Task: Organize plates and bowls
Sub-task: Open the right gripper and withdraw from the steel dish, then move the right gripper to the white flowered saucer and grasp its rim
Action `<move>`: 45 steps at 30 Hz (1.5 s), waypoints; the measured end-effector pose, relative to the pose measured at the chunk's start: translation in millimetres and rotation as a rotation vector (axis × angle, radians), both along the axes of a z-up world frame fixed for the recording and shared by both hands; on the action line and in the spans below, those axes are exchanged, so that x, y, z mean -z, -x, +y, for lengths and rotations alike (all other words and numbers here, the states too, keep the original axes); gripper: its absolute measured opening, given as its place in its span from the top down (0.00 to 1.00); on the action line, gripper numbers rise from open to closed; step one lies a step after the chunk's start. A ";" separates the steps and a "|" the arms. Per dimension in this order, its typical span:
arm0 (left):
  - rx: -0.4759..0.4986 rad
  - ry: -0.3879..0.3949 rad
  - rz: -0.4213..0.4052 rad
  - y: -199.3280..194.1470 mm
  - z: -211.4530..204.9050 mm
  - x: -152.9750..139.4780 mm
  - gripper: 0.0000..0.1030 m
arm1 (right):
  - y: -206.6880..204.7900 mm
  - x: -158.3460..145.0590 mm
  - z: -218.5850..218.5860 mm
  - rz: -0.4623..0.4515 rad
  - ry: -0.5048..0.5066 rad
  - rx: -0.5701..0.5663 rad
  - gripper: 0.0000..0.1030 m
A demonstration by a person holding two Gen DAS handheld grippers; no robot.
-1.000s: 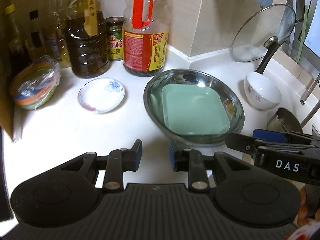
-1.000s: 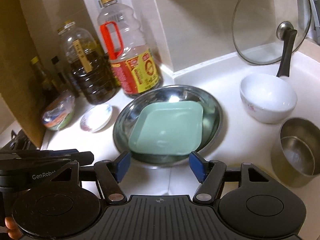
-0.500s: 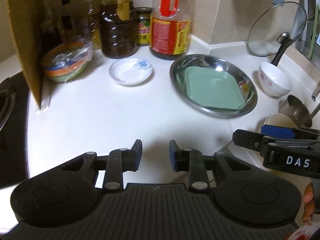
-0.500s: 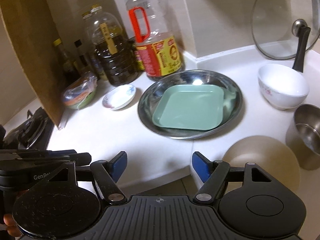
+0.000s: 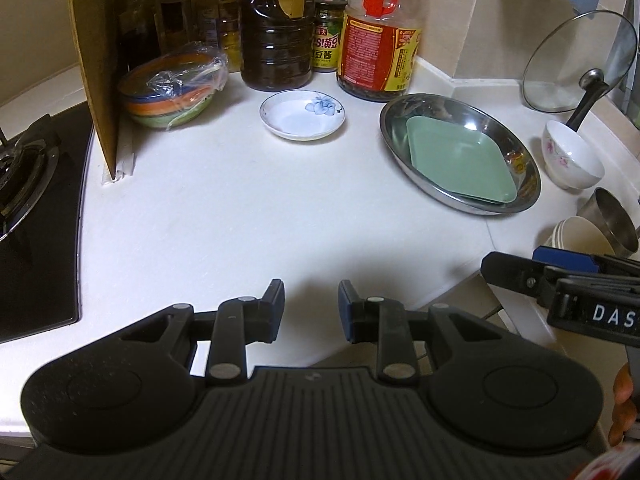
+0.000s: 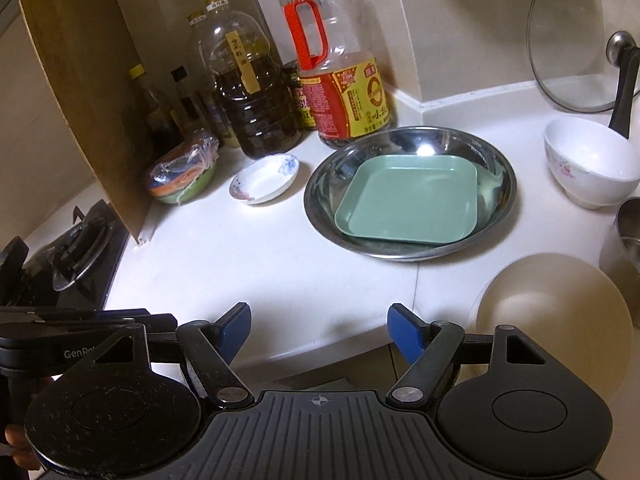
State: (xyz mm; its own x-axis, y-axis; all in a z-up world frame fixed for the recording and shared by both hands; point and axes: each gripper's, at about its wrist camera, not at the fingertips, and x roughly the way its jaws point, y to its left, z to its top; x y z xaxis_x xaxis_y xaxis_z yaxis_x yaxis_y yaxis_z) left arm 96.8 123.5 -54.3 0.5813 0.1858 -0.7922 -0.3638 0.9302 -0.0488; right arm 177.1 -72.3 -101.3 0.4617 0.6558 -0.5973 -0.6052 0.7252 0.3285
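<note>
A green square plate (image 5: 456,160) (image 6: 408,204) lies inside a large steel dish (image 5: 424,112) (image 6: 328,184) on the white counter. A small white saucer with a blue flower (image 5: 302,119) (image 6: 264,178) sits left of it. A white floral bowl (image 5: 572,160) (image 6: 592,162), a steel cup (image 5: 612,216) and a beige bowl (image 6: 552,312) stand at the right. My left gripper (image 5: 311,306) is open and empty over the counter's front. My right gripper (image 6: 320,332) is open and empty at the counter's front edge.
Oil and sauce bottles (image 5: 376,40) line the back wall. A wrapped stack of coloured bowls (image 5: 172,88) sits by a cardboard sheet (image 5: 96,60). A gas hob (image 5: 24,168) is at the left. A glass lid (image 5: 576,60) leans at the back right.
Both grippers have pulled back from the steel dish toward the counter's front edge, so more of the counter and the hob shows. Both stay open and empty.
</note>
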 end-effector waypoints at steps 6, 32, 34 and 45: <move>-0.002 0.013 0.009 -0.3 0.8 2.8 0.75 | -1.2 4.2 2.8 0.027 0.006 -0.007 0.27; -0.093 0.021 0.040 -12.4 54.3 18.8 0.75 | -29.4 19.4 65.2 0.074 0.046 -0.122 0.27; -0.098 0.021 0.041 -14.5 59.5 19.7 0.75 | -32.6 19.0 71.2 0.071 0.046 -0.125 0.27; -0.101 0.008 0.012 -39.0 83.0 18.8 0.75 | -52.1 10.1 102.0 0.029 0.038 -0.133 0.28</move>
State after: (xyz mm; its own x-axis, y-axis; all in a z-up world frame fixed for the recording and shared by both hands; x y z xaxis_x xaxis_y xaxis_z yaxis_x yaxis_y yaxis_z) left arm 135.8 206.5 -73.1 0.5503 0.2362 -0.8009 -0.4560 0.8885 -0.0513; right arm 229.2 29.7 -111.4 0.3545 0.6864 -0.6350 -0.6873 0.6517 0.3207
